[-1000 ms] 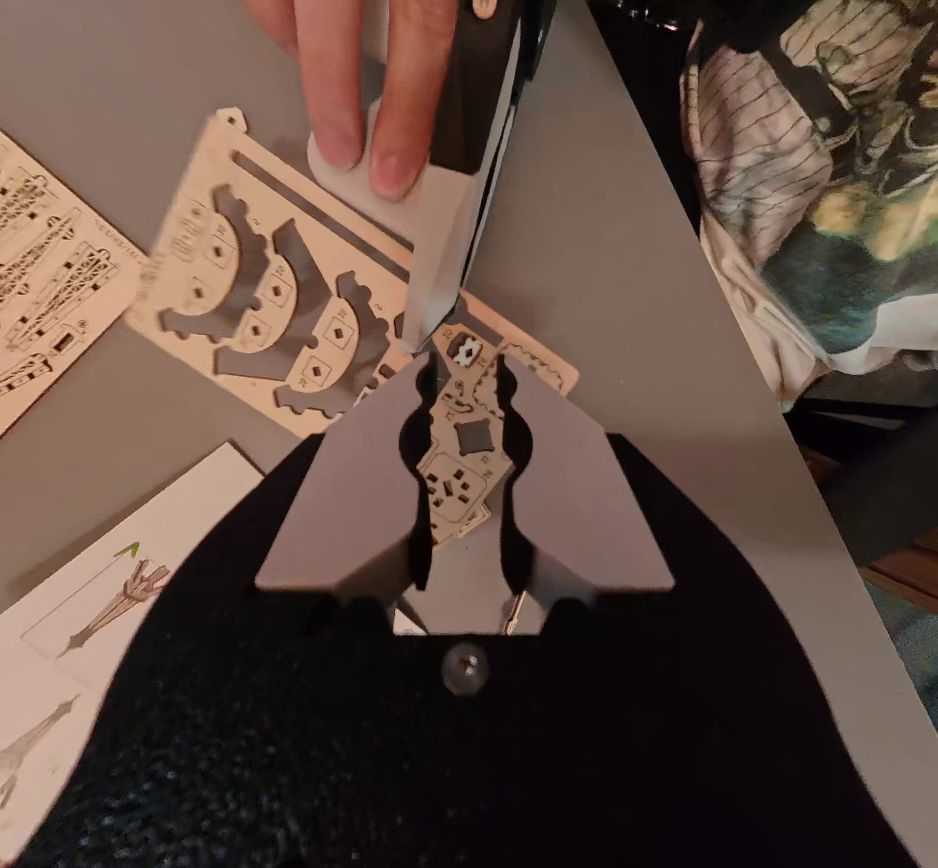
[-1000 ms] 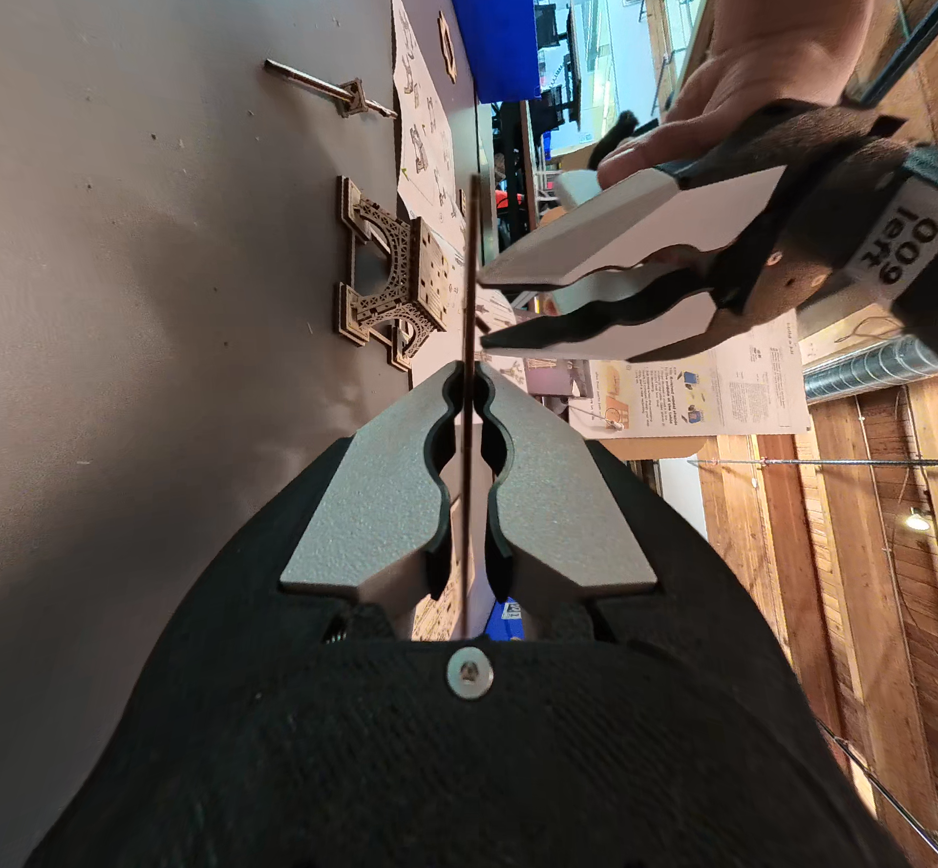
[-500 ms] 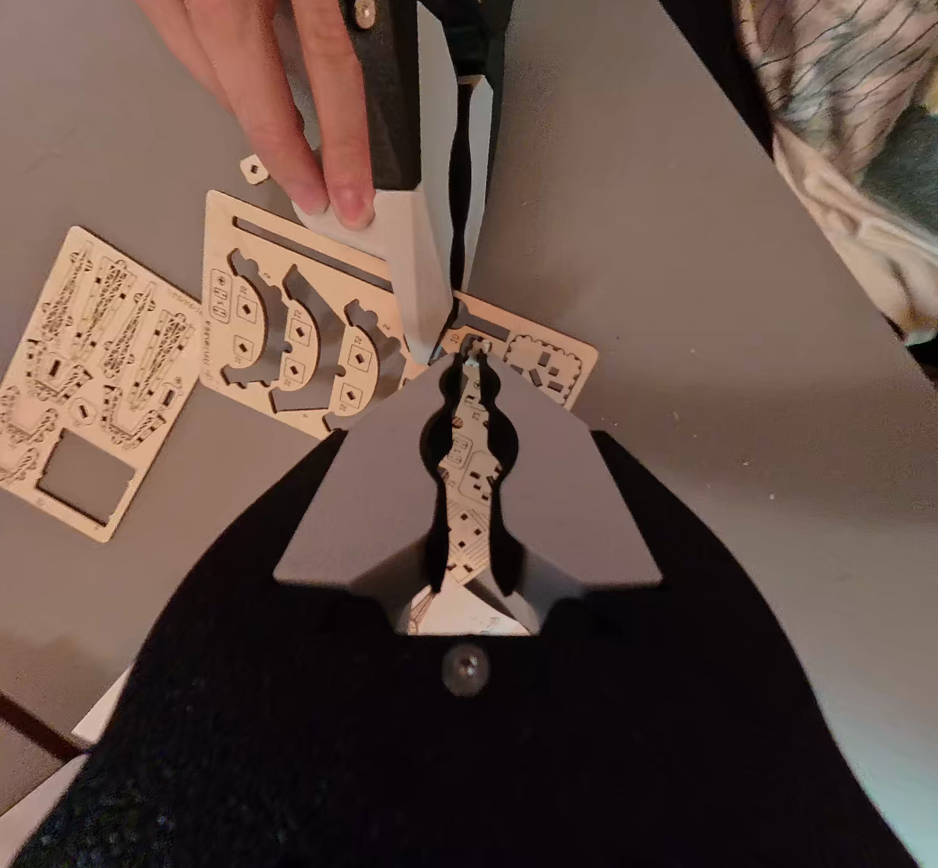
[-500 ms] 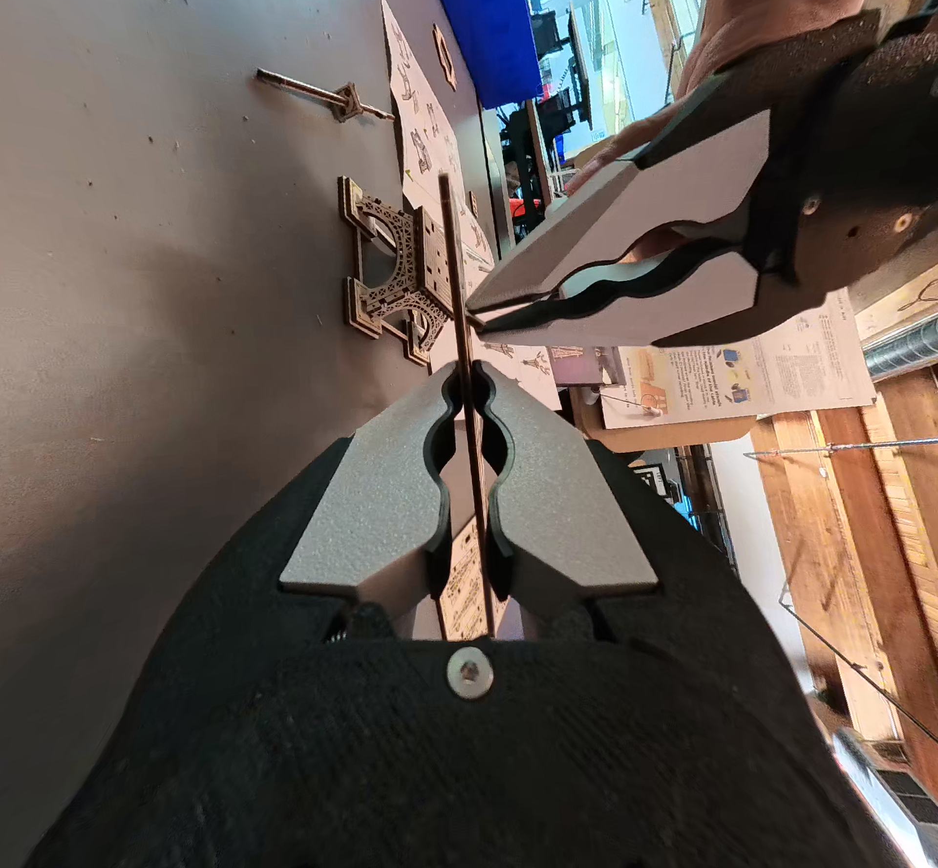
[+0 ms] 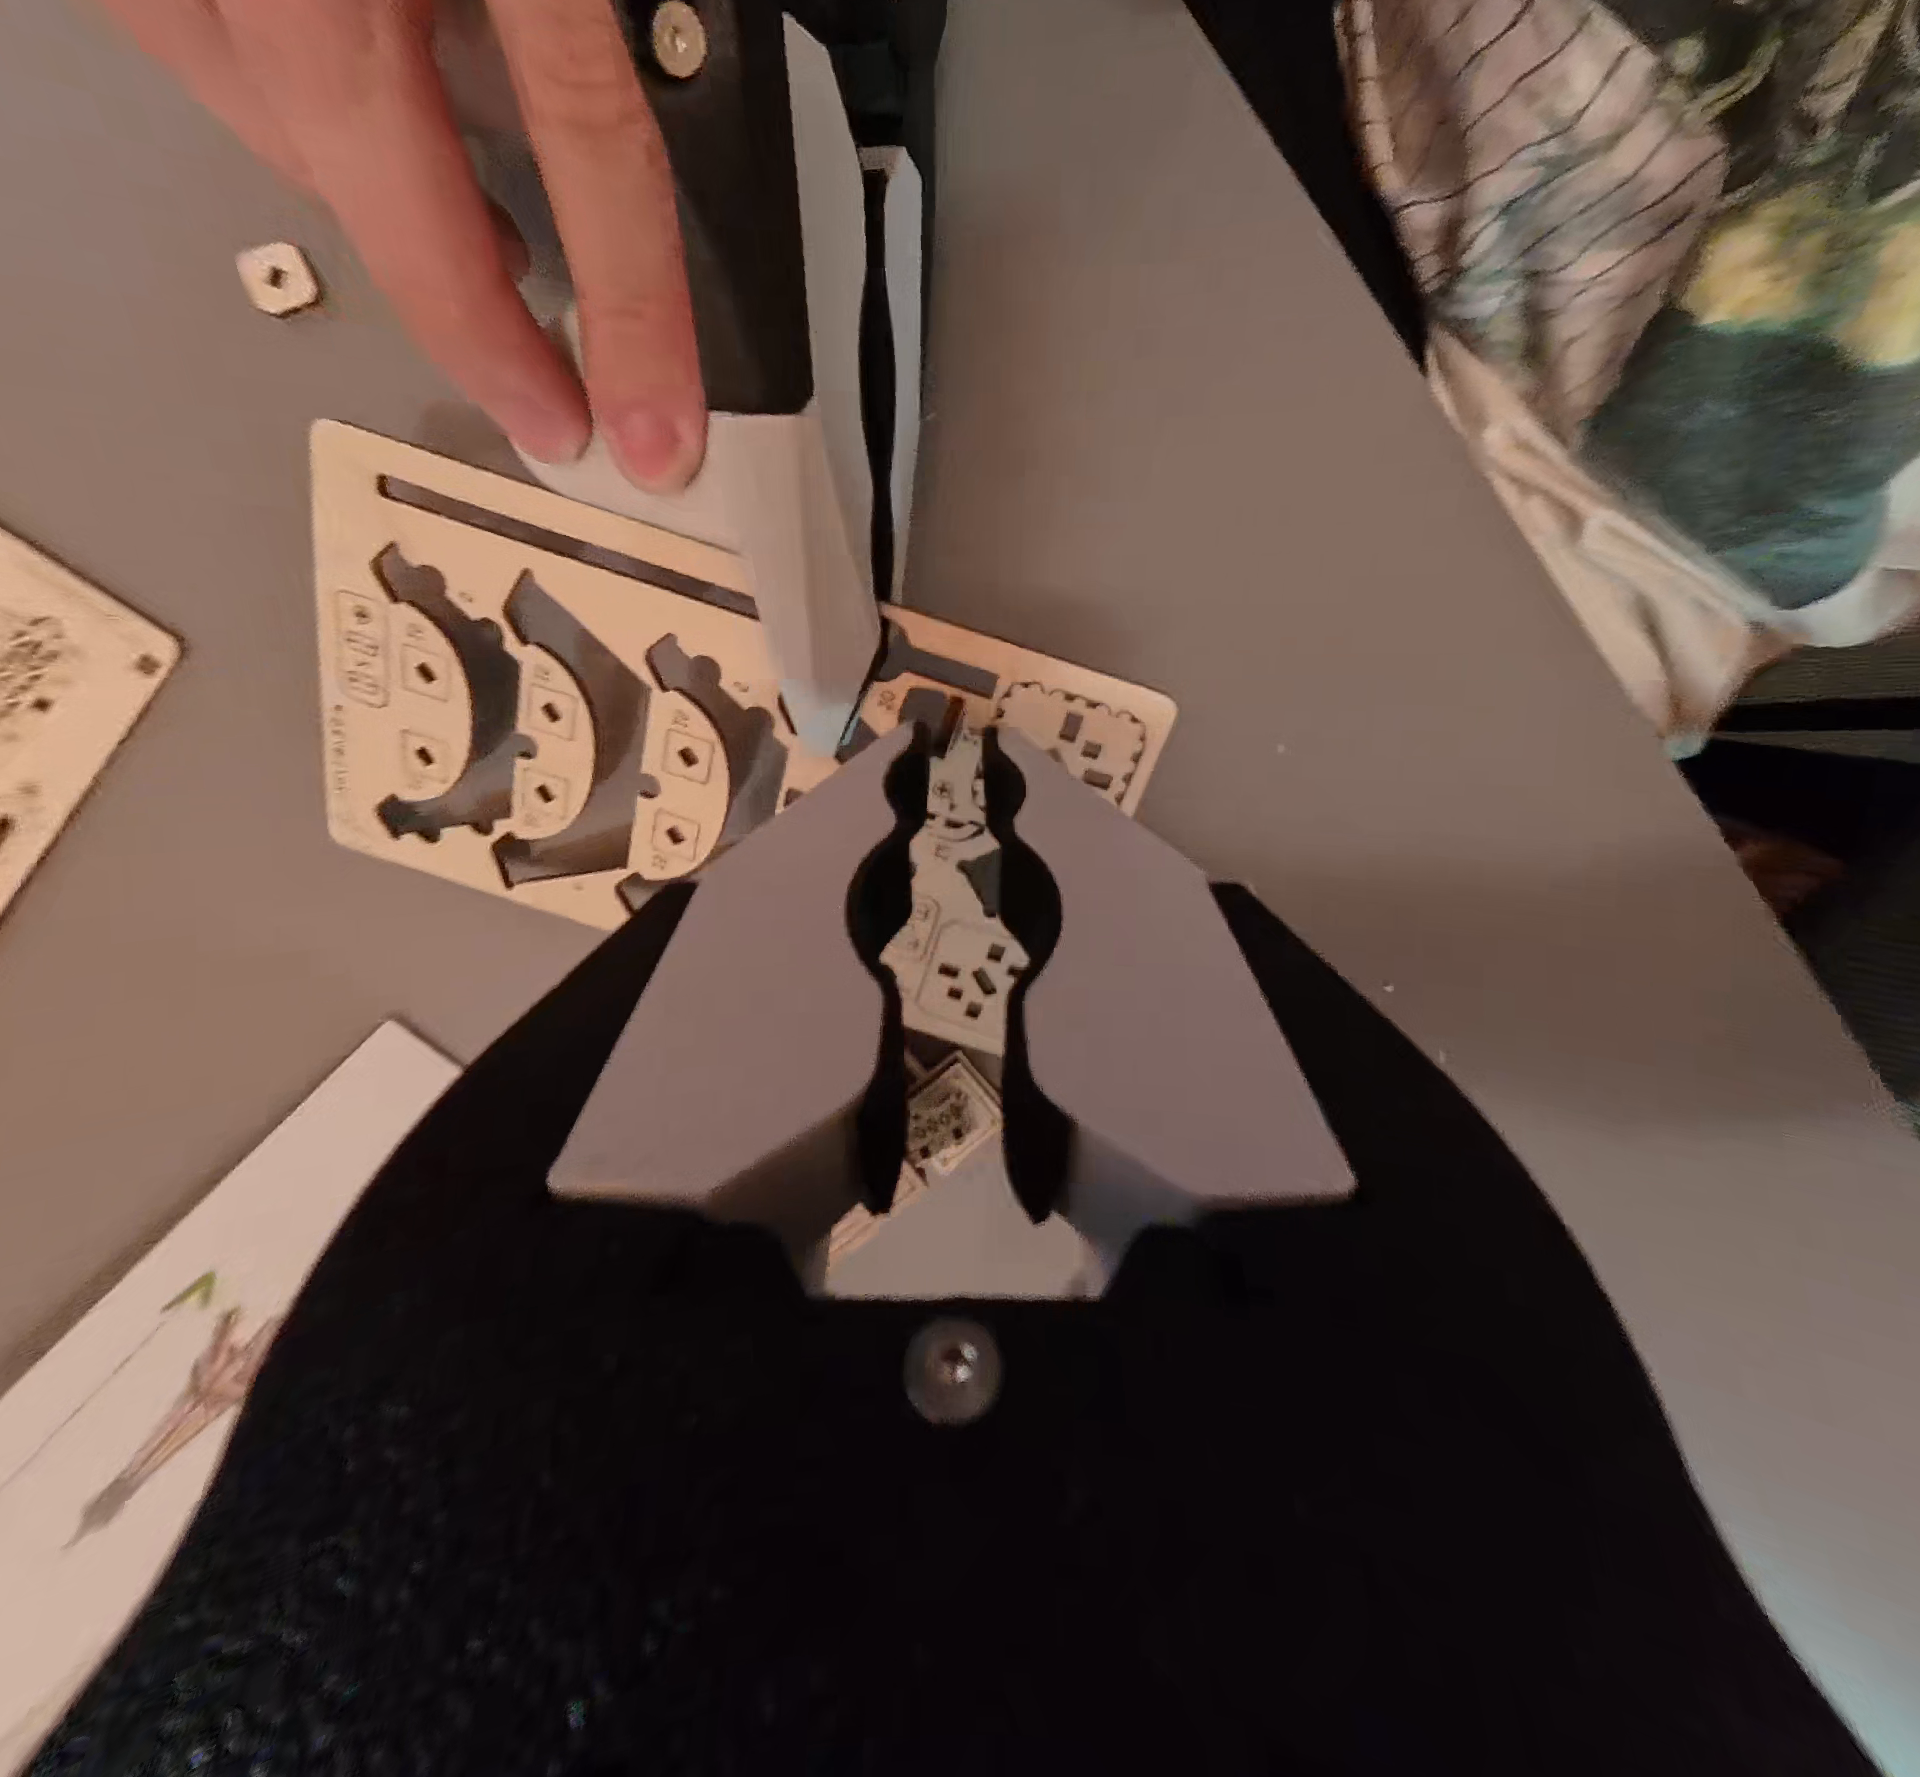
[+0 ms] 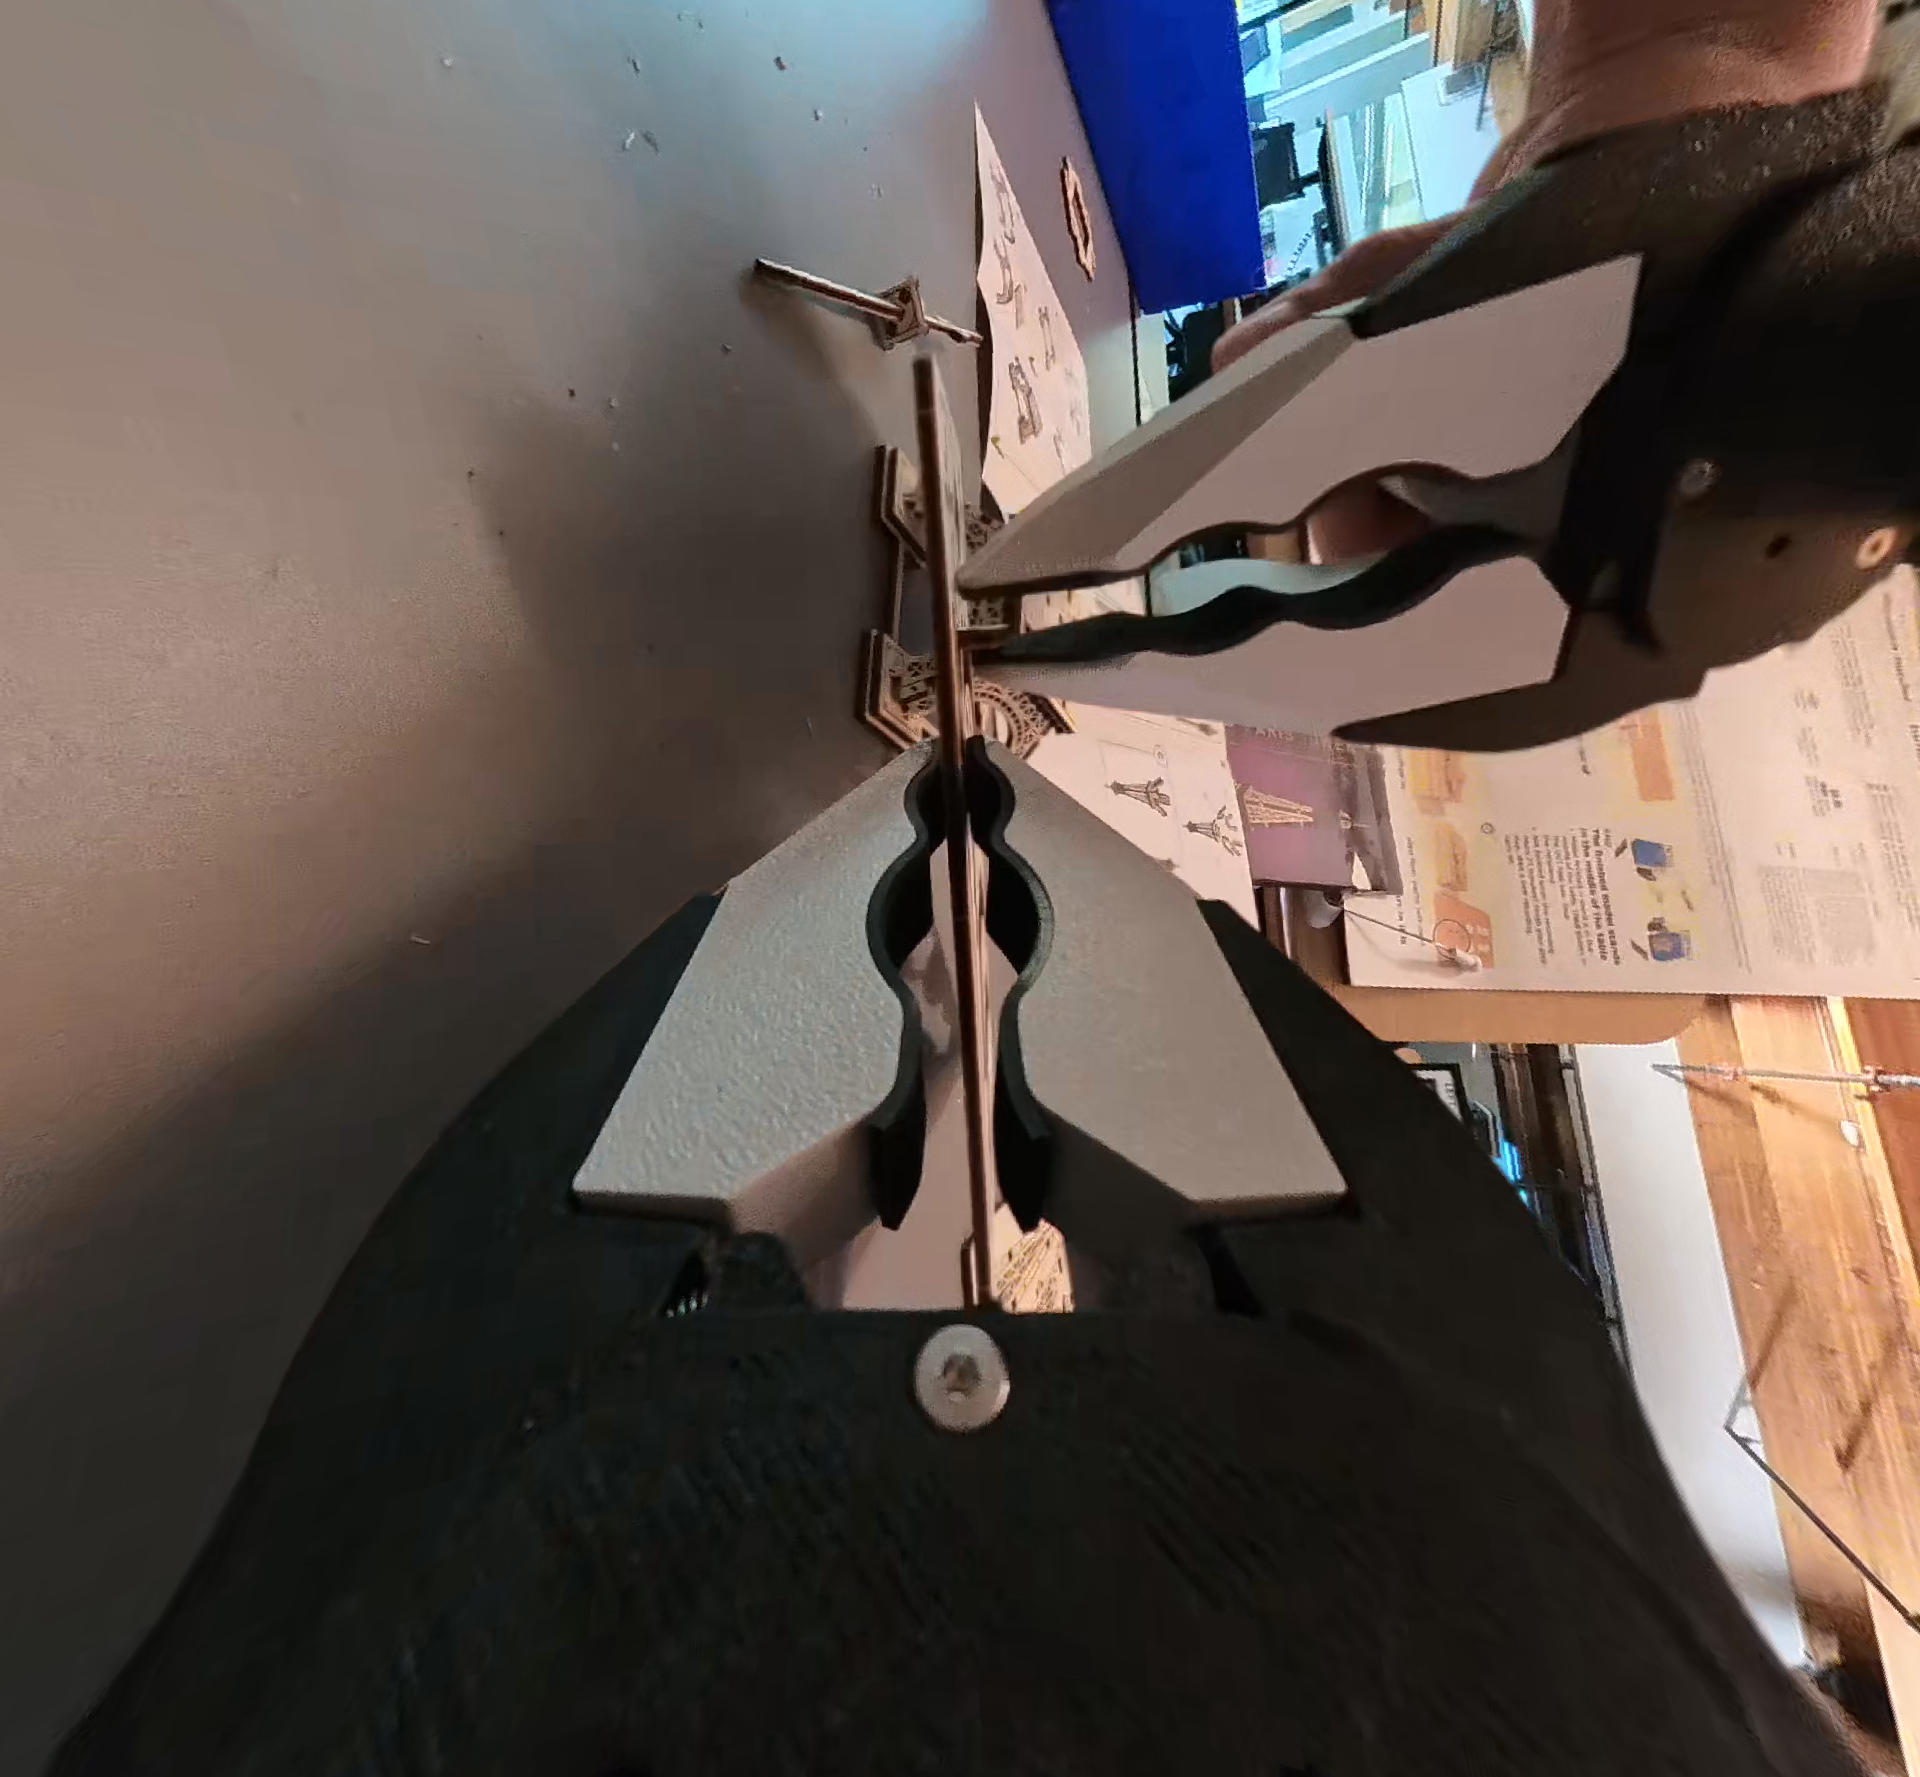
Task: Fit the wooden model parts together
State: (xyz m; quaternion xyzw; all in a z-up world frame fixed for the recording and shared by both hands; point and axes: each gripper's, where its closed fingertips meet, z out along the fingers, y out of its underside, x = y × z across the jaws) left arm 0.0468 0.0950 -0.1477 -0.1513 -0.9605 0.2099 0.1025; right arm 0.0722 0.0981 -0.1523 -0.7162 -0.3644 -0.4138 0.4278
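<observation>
With your right tongs (image 6: 961,751) clamped on the wooden sheet (image 6: 948,688) held edge-up above the bench (image 6: 364,480), keep it steady while your left tongs (image 6: 987,621), tips closed on a small piece, pull straight out.

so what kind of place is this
Likely a workshop or makerspace: a grey worktable with laser-cut wooden part sheets, printed assembly instructions, and wood plank flooring beyond.
</observation>
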